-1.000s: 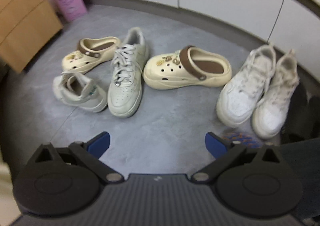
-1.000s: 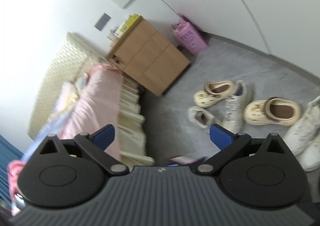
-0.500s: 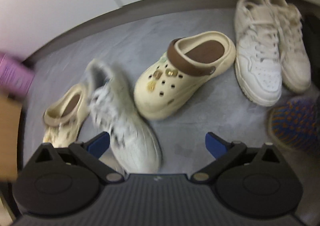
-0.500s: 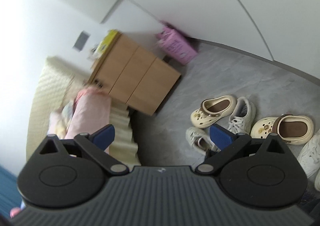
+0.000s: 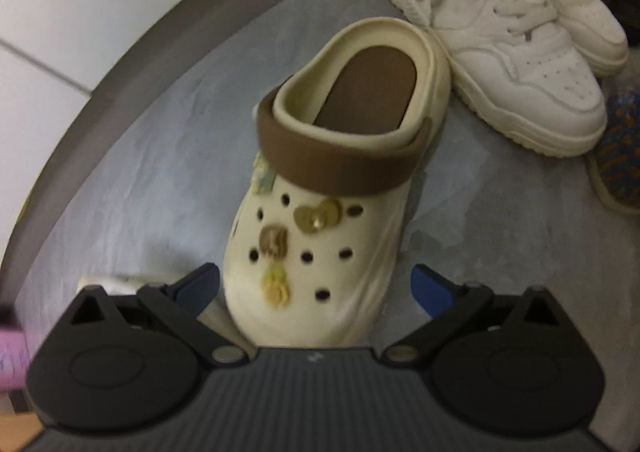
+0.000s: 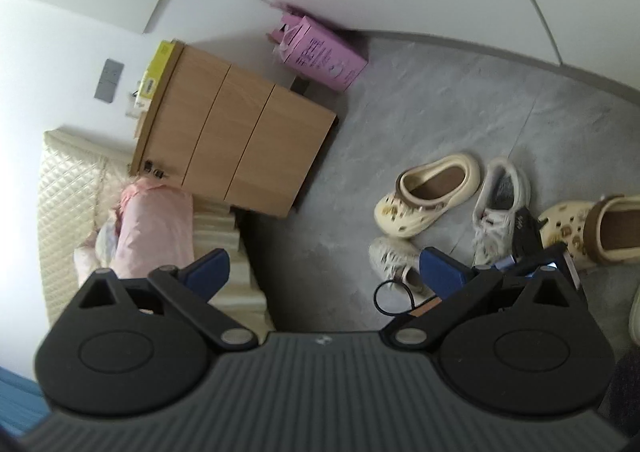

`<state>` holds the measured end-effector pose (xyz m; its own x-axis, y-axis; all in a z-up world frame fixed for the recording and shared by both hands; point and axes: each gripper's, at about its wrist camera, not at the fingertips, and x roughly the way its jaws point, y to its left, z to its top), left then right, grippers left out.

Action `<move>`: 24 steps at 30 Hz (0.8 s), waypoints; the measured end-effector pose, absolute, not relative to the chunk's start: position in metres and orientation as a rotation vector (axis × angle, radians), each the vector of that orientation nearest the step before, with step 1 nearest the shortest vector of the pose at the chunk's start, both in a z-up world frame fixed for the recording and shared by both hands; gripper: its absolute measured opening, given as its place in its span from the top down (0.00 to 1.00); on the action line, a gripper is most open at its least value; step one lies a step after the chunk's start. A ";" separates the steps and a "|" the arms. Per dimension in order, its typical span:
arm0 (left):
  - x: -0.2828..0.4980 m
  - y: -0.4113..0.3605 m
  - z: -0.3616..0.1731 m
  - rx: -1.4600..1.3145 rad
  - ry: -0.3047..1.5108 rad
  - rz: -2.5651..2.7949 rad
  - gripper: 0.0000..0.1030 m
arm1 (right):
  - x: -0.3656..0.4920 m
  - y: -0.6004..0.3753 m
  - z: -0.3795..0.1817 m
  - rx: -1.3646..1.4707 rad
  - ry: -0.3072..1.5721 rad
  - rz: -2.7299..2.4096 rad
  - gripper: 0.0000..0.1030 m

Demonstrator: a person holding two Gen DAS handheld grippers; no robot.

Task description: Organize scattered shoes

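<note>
A cream clog [image 5: 320, 236] with a brown strap and small charms lies on the grey floor, toe toward me. My left gripper [image 5: 316, 288] is open, and the clog's toe sits between its blue pads without visible contact. In the right wrist view my right gripper [image 6: 328, 272] hangs open and empty, high above the floor. From there I see the matching clog [image 6: 428, 192], a white laced sneaker [image 6: 500, 208], another sneaker [image 6: 396, 256] lying low beside it, and the strapped clog [image 6: 584, 228] at the right edge.
A pair of white sneakers [image 5: 516, 32] stands side by side against the wall, touching the clog's heel. A blue-orange patterned slipper [image 5: 616, 156] lies at the right. A wooden cabinet [image 6: 240, 136], a pink box [image 6: 320, 52] and a bed with a pink blanket [image 6: 152, 228] lie to the left.
My left gripper has come down and forward onto the strapped clog, which now fills the view with its toe between the fingers. The right gripper stayed high and tilted slightly.
</note>
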<state>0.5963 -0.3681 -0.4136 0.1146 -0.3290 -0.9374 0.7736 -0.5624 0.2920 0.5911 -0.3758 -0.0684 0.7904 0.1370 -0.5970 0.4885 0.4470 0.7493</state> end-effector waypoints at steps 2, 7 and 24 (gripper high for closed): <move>0.597 -0.372 -0.417 1.508 0.453 -1.614 0.00 | 0.594 -0.372 -0.076 1.110 0.661 -0.253 0.00; 0.600 -0.382 -0.426 1.477 0.448 -1.658 0.00 | 0.601 -0.381 -0.084 1.115 0.687 -0.301 0.00; 0.661 -0.421 -0.414 1.006 1.020 -1.172 0.08 | 0.576 -0.391 -0.071 1.059 0.625 -0.324 0.00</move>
